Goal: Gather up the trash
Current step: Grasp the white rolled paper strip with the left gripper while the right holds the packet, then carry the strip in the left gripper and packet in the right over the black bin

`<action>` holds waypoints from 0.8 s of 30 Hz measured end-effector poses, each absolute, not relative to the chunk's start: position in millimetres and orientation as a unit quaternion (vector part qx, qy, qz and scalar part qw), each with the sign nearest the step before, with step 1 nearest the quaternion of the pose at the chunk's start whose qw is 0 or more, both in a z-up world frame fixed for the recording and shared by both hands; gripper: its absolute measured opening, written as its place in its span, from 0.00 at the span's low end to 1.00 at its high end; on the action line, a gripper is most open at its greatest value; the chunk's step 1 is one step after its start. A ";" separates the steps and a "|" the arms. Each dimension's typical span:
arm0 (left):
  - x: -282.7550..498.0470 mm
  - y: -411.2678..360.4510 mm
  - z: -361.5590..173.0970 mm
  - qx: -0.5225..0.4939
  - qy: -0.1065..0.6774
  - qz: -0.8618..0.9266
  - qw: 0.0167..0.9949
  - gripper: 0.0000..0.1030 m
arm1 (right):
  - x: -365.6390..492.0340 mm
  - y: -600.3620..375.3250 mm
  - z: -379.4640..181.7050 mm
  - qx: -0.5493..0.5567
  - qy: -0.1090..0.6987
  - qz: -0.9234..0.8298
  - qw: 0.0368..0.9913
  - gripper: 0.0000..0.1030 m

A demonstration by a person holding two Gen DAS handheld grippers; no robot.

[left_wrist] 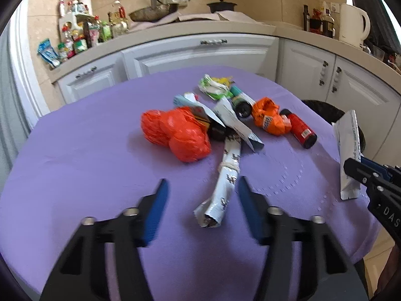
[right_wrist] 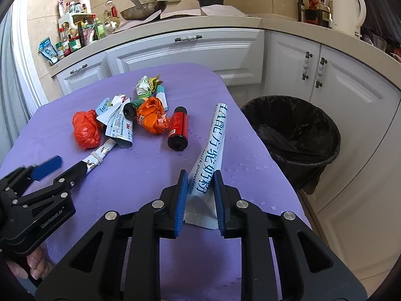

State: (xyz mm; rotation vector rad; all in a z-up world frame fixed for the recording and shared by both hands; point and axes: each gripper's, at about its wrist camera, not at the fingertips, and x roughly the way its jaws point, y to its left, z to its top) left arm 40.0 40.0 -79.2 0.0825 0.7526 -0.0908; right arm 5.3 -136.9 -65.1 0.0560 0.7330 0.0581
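Between my right gripper's (right_wrist: pixel 200 195) blue pads sits the milk powder sachet (right_wrist: pixel 213 148), pinched near its sealed bottom end, its long body tilting up and away over the purple tablecloth (right_wrist: pixel 150 175). Just off the table's right edge, the black-lined trash bin (right_wrist: pixel 295 135) stands on the floor by the white cabinets (right_wrist: pixel 338 95).

My left gripper (left_wrist: pixel 201 203) is spread wide, jaws flanking the near end of a rolled wrapper tied with string (left_wrist: pixel 226 178) without touching it.

Further out, the pile: a red plastic bag (left_wrist: pixel 175 133), a crumpled orange wrapper (left_wrist: pixel 269 119), a red bottle (left_wrist: pixel 299 130) on its side, a dark green bottle (left_wrist: pixel 240 104) and a green-and-white wrapper (left_wrist: pixel 215 86) at the back.
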 end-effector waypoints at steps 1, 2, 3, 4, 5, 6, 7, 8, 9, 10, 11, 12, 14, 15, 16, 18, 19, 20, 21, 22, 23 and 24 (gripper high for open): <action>40.6 39.1 -80.0 0.039 0.370 -0.048 0.927 0.36 | 5.4 -137.4 -65.6 0.028 0.358 0.028 0.933 0.20; 41.3 39.0 -81.8 0.036 0.374 -0.054 0.925 0.30 | 5.9 -138.3 -66.0 0.030 0.359 0.028 0.933 0.20; 40.7 38.7 -82.7 0.036 0.375 -0.057 0.924 0.30 | 5.9 -139.0 -66.8 0.030 0.359 0.027 0.932 0.20; 39.8 38.3 -82.8 0.037 0.374 -0.061 0.925 0.25 | 6.3 -139.4 -67.3 0.030 0.359 0.027 0.932 0.20; 39.1 37.4 -82.7 0.037 0.373 -0.065 0.925 0.23 | 5.9 -139.4 -67.8 0.030 0.360 0.027 0.932 0.20; 37.8 36.9 -81.8 0.037 0.372 -0.070 0.925 0.22 | 6.0 -139.6 -68.2 0.030 0.360 0.027 0.932 0.20; 36.4 36.5 -80.9 0.037 0.370 -0.072 0.926 0.20 | 6.0 -139.4 -68.3 0.030 0.360 0.027 0.932 0.20; 35.0 34.9 -80.7 0.038 0.368 -0.073 0.926 0.19 | 5.8 -139.9 -68.3 0.030 0.360 0.027 0.932 0.20; 34.0 34.5 -79.6 0.039 0.367 -0.075 0.926 0.18 | 5.9 -139.8 -68.3 0.029 0.359 0.028 0.932 0.19; 33.3 34.7 -78.2 0.039 0.366 -0.077 0.927 0.18 | 5.8 -139.8 -68.3 0.029 0.359 0.027 0.933 0.19; 30.9 35.4 -76.3 0.037 0.363 -0.080 0.928 0.17 | 5.2 -139.5 -68.2 0.029 0.358 0.027 0.933 0.19; 29.2 35.8 -74.4 0.036 0.361 -0.082 0.928 0.16 | 4.3 -139.3 -68.0 0.028 0.357 0.028 0.933 0.19; 25.8 37.6 -69.9 0.037 0.356 -0.082 0.930 0.13 | 3.2 -138.6 -67.3 0.027 0.356 0.028 0.934 0.19; 24.7 38.3 -68.0 0.037 0.353 -0.081 0.931 0.13 | 2.6 -138.2 -67.0 0.027 0.355 0.029 0.934 0.19; 23.4 39.5 -66.0 0.037 0.352 -0.080 0.932 0.13 | 1.9 -137.5 -66.6 0.026 0.354 0.030 0.934 0.19; 20.4 42.7 -61.1 0.033 0.346 -0.077 0.934 0.13 | 0.4 -136.2 -65.6 0.025 0.353 0.031 0.935 0.19; 19.0 43.6 -59.4 0.032 0.343 -0.075 0.936 0.13 | -0.3 -135.7 -64.6 0.025 0.352 0.031 0.935 0.19; 17.2 44.9 -56.4 0.030 0.339 -0.073 0.938 0.13 | -1.0 -135.3 -63.6 0.024 0.350 0.032 0.936 0.19; 16.0 45.3 -54.2 0.029 0.334 -0.072 0.939 0.13 | -1.7 -135.2 -62.5 0.023 0.349 0.031 0.936 0.19; 14.6 45.3 -52.0 0.028 0.330 -0.071 0.941 0.13 | -2.4 -134.6 -61.2 0.022 0.347 0.031 0.937 0.19; 13.8 44.7 -49.5 0.029 0.326 -0.071 0.942 0.13 | -3.1 -134.2 -60.5 0.021 0.346 0.031 0.938 0.19; 12.6 44.6 -48.3 0.029 0.322 -0.071 0.944 0.13 | -3.7 -134.1 -59.4 0.020 0.344 0.030 0.938 0.19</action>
